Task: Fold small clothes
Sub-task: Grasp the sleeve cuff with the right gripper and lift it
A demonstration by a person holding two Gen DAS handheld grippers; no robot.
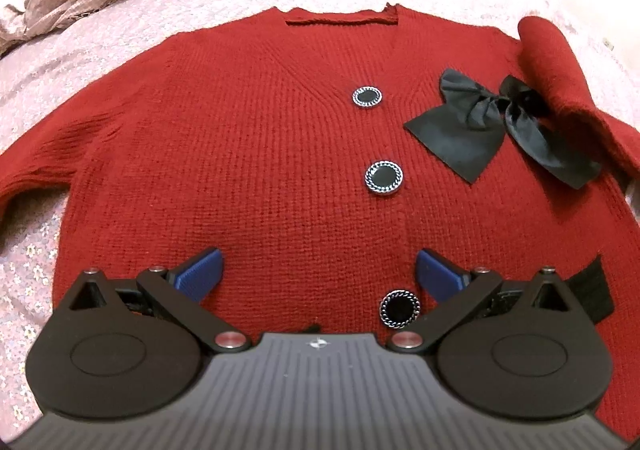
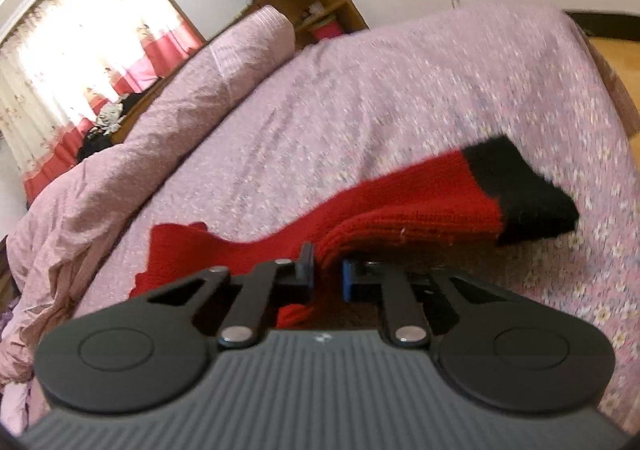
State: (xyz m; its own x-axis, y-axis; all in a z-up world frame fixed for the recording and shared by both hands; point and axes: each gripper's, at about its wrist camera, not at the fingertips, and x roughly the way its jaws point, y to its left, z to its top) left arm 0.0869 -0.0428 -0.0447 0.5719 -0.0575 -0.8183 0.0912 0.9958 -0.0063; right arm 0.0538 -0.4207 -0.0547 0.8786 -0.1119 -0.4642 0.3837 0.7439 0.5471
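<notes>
Cardigan [image 1: 248, 177] hem: hidden behind the left gripper [image 1: 318, 274] body at the bottom of the left wrist view.
Left sleeve [image 1: 36, 169]: cuff cut off by the picture's left edge.
Black bow [image 1: 500, 121]: 1 loop tucked under the folded-over sleeve.
Bedspread [image 2: 360, 89]: floral print smeared by motion blur in the right wrist view.
Shelf [image 2: 320, 1] contents: too small to tell.

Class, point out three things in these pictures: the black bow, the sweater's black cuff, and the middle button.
black bow [image 1: 500, 103], left wrist view, on its knot.
black cuff [image 2: 520, 189], right wrist view, on the sleeve end.
middle button [image 1: 384, 177], left wrist view, on its centre.
</notes>
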